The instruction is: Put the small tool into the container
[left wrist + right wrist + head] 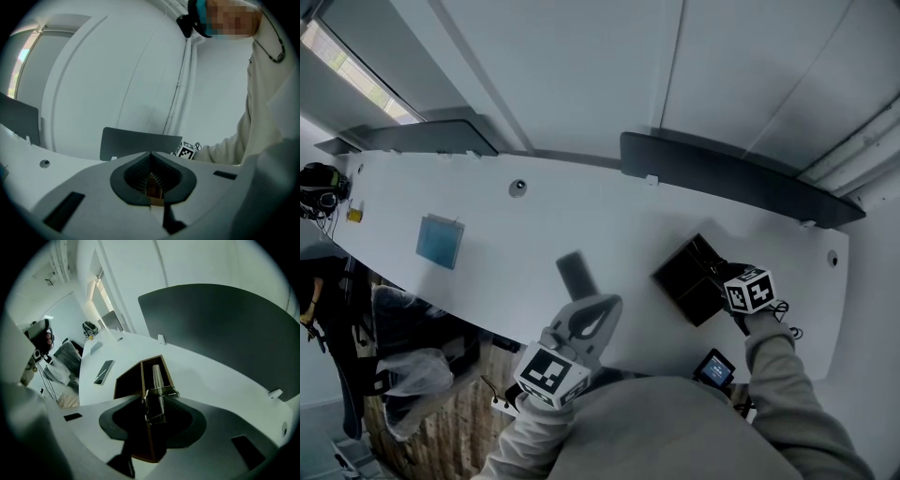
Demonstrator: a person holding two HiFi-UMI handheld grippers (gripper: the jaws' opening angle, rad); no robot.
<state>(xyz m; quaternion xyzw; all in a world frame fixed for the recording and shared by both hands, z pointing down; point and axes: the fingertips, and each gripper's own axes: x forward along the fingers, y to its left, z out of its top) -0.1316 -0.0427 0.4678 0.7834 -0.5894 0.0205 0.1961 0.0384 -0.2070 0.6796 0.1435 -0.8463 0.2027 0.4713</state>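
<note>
A dark box container with a middle divider stands at the right of the white table. In the right gripper view the small metal tool, with a coil spring on it, lies in the right compartment of the container. My right gripper hovers over that compartment; its jaws stand apart around the tool's near end and do not press on it. In the head view the right gripper sits at the box's right edge. My left gripper is held above the table's front edge, shut and empty, with its pads meeting in the left gripper view.
A dark flat slab lies mid-table just beyond the left gripper. A blue square lies at the far left. Grey screens line the table's back edge. A small device with a screen sits at the front right. A chair and bags stand below left.
</note>
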